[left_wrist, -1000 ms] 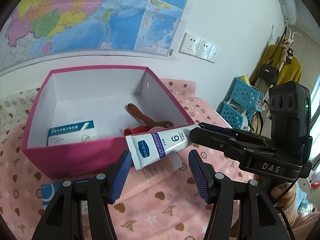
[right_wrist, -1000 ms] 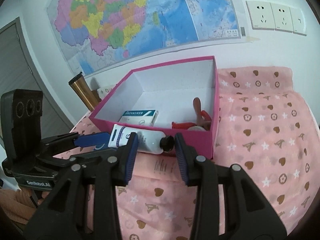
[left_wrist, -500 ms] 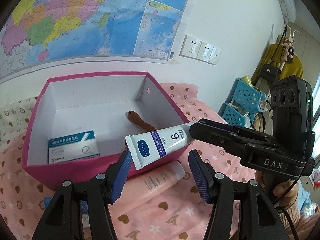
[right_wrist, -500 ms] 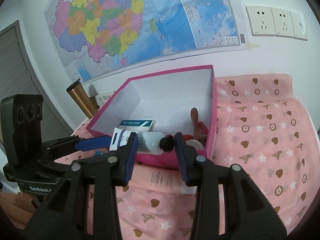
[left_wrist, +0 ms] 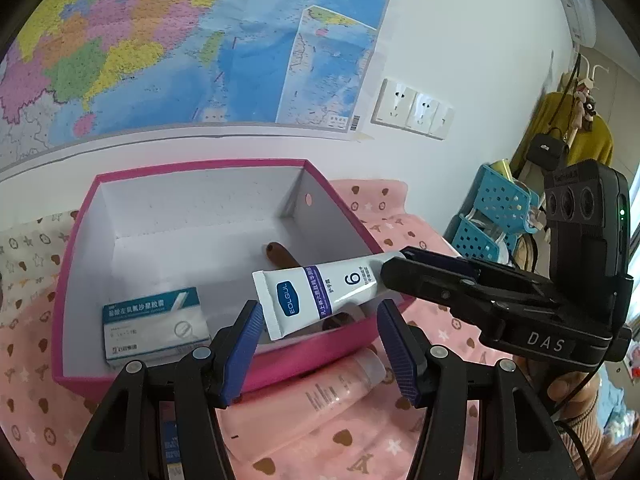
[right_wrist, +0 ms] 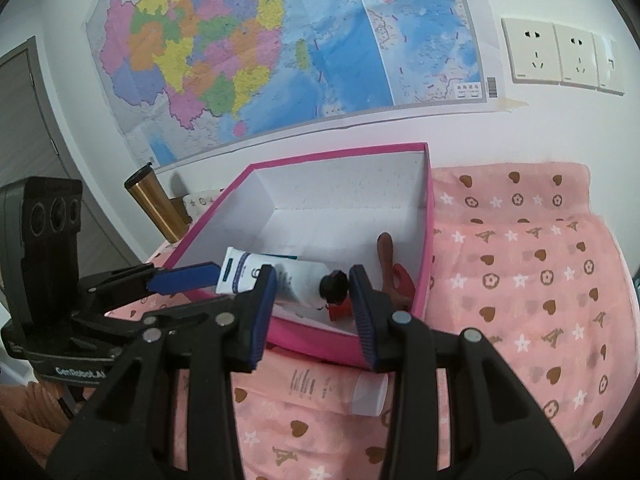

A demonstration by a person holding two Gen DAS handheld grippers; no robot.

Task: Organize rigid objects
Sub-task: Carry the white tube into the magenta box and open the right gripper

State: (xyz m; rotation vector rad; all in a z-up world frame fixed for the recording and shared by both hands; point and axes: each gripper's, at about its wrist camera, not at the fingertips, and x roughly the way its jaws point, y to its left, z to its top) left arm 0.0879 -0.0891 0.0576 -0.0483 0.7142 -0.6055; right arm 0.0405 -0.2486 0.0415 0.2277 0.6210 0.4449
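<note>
Over the box (left_wrist: 352, 236) — tube (left_wrist: 320, 296), crimp leftward, roughly level

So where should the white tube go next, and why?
Probably a bit further forward and down into the pink box. The right gripper is shut on the white tube and holds it over the box's near edge, with bare floor beside the small medicine carton.

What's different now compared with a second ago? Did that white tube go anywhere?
The white tube, gripped by the right gripper, has been carried from in front of the pink box to above its inside. The left gripper moved along, open and empty. Nothing was grabbed or released. The medicine carton, the brown-handled tool and the pink tube on the cloth stayed put.
</note>
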